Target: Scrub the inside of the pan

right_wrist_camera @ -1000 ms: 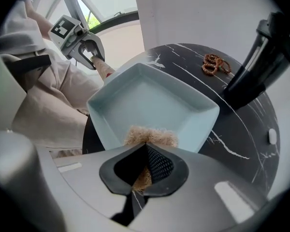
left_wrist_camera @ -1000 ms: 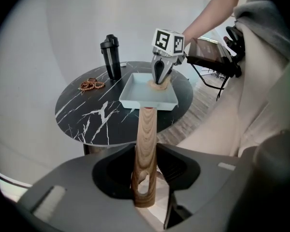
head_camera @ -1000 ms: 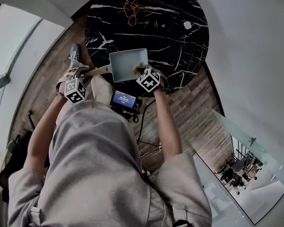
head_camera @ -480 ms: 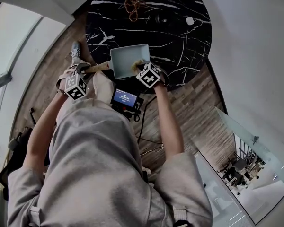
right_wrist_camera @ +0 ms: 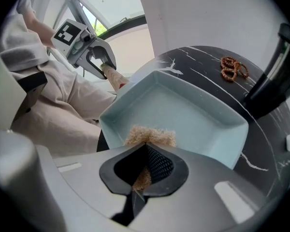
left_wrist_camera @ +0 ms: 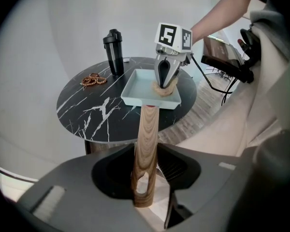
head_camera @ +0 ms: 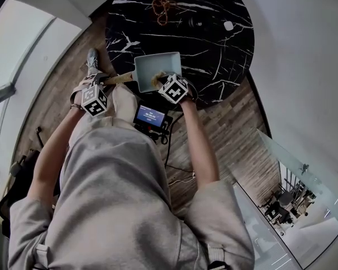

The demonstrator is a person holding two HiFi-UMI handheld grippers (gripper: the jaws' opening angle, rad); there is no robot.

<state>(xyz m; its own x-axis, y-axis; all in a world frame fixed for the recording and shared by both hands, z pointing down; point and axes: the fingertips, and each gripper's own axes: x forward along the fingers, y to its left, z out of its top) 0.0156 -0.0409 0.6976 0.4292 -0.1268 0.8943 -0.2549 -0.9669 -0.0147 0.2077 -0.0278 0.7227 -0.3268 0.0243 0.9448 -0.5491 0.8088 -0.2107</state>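
HEAD: pale-blue pan (head_camera: pixel 158 69) on black marble tbl (head_camera: pixel 214 44), near edge; screen (head_camera: pixel 150 116) print unreadable | L VIEW: left gripper (left_wrist_camera: pixel 145 195) jaws on pan's wood handle (left_wrist_camera: pixel 146 139), just been opening; bottle (left_wrist_camera: pixel 114 52), beads (left_wrist_camera: pixel 93 79) behind | R VIEW: right gripper (right_wrist_camera: pixel 143 178) clamped on scrub pad (right_wrist_camera: pixel 152 135) in pan.

the handle (left_wrist_camera: pixel 146 149) is grained wood, the scrubber (right_wrist_camera: pixel 151 136) coarse fibre.

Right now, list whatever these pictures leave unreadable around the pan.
Pan floor under the scrubber: right gripper view, the scrubber and the right hand-held gripper cover it.
Bottle: right gripper view, cut off by the right edge.
Small white object on the table: head view, too small to identify.
Screen text: head view, too small.
Left hand-held gripper: jaws have just been opening around the wooden handle; left gripper view leaves pad contact unclear.
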